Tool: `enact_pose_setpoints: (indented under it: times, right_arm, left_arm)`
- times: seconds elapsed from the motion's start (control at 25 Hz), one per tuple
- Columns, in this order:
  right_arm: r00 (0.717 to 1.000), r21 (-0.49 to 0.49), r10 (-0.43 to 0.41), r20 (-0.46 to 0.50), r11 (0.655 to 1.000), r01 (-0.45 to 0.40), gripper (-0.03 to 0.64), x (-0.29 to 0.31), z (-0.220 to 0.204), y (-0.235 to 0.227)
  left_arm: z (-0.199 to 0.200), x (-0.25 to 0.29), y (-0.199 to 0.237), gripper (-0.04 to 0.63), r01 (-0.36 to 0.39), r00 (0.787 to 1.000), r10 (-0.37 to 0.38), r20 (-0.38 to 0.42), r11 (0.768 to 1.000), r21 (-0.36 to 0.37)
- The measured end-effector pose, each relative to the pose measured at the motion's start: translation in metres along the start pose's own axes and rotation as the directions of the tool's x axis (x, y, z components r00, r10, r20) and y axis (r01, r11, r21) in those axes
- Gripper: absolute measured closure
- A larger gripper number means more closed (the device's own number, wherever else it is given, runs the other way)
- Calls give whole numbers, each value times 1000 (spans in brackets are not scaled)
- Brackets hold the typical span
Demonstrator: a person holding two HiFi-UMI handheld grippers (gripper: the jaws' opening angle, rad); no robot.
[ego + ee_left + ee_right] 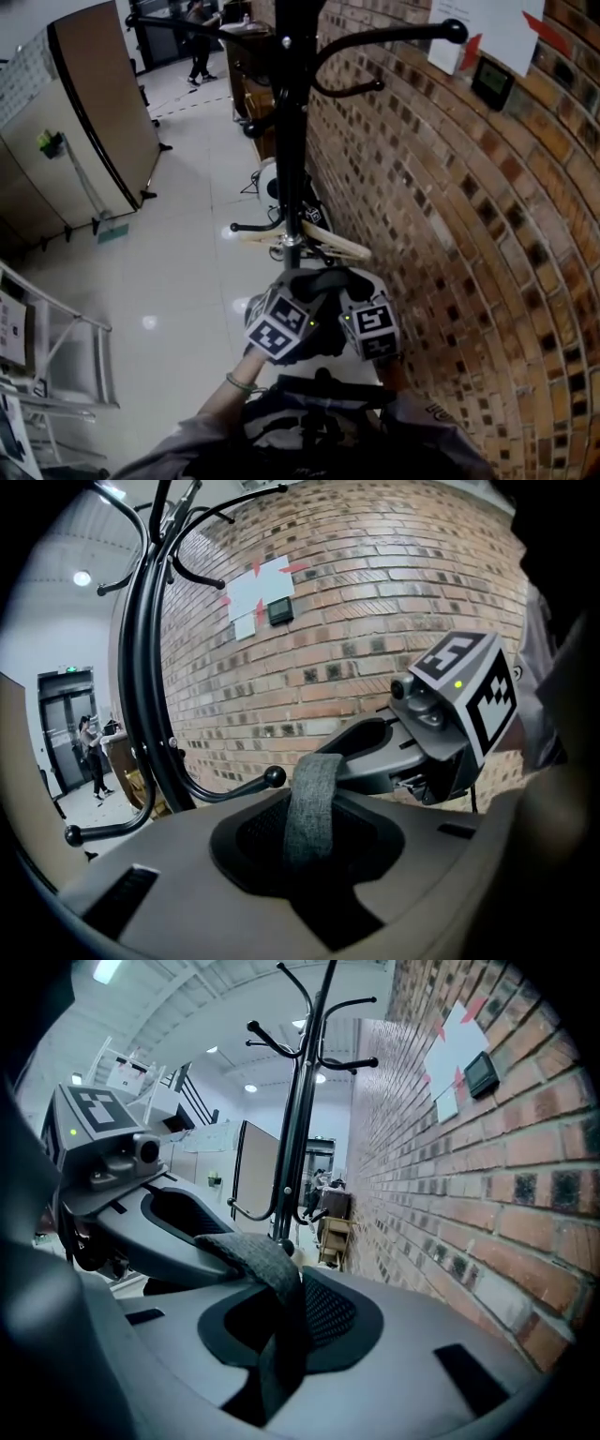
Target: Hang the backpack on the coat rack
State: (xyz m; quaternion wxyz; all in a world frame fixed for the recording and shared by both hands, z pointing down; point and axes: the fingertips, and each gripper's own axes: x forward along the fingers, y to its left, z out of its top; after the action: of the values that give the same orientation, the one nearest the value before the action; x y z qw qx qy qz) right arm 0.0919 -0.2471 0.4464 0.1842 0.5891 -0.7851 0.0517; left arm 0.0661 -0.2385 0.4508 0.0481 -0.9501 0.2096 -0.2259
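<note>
The black coat rack [291, 141] stands right in front of me against the brick wall, its curved hooks [412, 36] spreading at the top. Both grippers sit side by side at the pole's foot. The left gripper [298, 286] and the right gripper [358, 286] are each shut on the backpack's grey woven strap [314, 794], which runs across both pairs of jaws [267, 1269]. The dark backpack [319, 412] hangs below them, close to my body. From the left gripper view the rack [150, 667] rises at the left; from the right gripper view the rack [302, 1101] stands straight ahead.
The brick wall [450, 216] runs along the right, with papers and a small black device [492, 82] on it. A wooden hanger [319, 242] rests low on the rack. A brown partition panel [98, 112] stands left, a white metal frame [56, 347] lower left. A person [199, 37] stands far back.
</note>
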Motion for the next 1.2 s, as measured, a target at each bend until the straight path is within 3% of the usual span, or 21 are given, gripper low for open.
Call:
enact_pose_setpoints:
  times: [0.36,0.68,1.2]
  right_arm:
    - [995,-63,99,-18,993,-100,552,27,12,-9]
    - [979,-140,201,-19,969,-202,551,51,9,-6]
    - [912,-239,406,-67,880,-409,551,69,12,5]
  left_arm:
    - [0,12,26,499,-92,995,91,-31,994,-50]
    - [-9,18,34,495,-112,993,109,-50,991,-76]
    - [-8,18,43,471,-88,996,85,-37,990,-112]
